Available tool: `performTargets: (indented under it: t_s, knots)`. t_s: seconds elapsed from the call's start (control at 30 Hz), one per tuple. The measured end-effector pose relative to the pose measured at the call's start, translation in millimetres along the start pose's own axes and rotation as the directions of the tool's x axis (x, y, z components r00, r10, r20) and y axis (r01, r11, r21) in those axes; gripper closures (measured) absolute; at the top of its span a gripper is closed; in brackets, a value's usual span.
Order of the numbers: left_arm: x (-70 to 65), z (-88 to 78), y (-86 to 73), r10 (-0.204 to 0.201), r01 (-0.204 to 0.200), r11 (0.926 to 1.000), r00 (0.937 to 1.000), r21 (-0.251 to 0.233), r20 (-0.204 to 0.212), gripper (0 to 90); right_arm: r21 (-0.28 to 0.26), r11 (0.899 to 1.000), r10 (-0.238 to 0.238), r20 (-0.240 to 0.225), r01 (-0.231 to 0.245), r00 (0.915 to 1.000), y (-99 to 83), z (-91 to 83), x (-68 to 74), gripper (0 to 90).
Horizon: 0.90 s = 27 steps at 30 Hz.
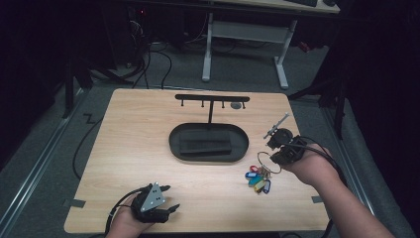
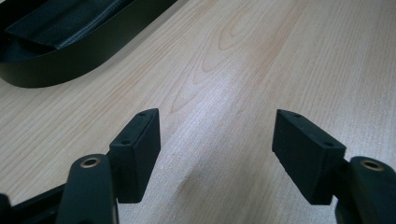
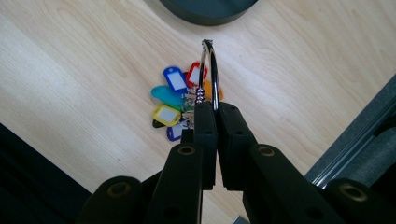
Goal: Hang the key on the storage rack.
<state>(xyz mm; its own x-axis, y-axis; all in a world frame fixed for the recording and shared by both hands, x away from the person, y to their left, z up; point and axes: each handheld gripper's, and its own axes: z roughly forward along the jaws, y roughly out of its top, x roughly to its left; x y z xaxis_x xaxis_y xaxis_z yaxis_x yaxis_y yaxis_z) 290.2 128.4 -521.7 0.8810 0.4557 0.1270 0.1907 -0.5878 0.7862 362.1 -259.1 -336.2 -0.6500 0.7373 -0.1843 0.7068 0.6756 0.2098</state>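
Round metal key ring (image 3: 209, 70), coloured plastic tags (image 3: 173, 100)

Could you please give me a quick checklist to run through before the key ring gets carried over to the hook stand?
1. Right tongs shut on the key ring: ok.
2. Coloured key tags hanging free of the pads: ok, they dangle below the ring.
3. Tags lifted clear of the table: cannot tell.
4. Hook stand upright with bare hooks: ok; a small object sits near its right end.
5. Black tray under the stand not blocking the approach: ok.
6. Left tongs open and out of the way: ok.
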Motion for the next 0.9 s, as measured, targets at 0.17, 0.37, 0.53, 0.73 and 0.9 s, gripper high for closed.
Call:
performTargets:
  t_s: [0.17,0.37,0.53,0.73,0.9]
  knots:
    - [0.1,-0.3,-0.1,-0.001,0.001,1.0000,1.0000,-0.003,-0.002,32.8,-0.017,1.000,-0.001,0.017,0.002,0.9999,5.3,-15.8,-1.2,87.2]
    - [0.4,-1.3,0.0,-0.003,0.003,1.0000,1.0000,-0.009,-0.008,32.8,-0.034,0.999,0.001,0.031,0.000,0.9995,11.0,-28.9,-1.4,87.2]
    - [0.5,-1.3,-0.3,-0.003,0.003,1.0000,1.0000,-0.003,-0.006,32.8,-0.037,0.999,-0.002,0.030,0.003,0.9995,12.8,-29.5,-1.2,87.2]
    - [0.0,-0.3,-0.3,0.003,-0.003,1.0000,1.0000,0.000,-0.005,32.8,-0.043,0.999,-0.006,0.029,0.008,0.9996,19.9,-28.2,-1.2,87.2]
    - [0.5,-0.6,-0.4,0.000,0.000,1.0000,1.0000,-0.001,-0.007,32.8,-0.047,0.999,0.002,0.020,-0.001,0.9998,27.1,-26.1,-3.1,87.3]
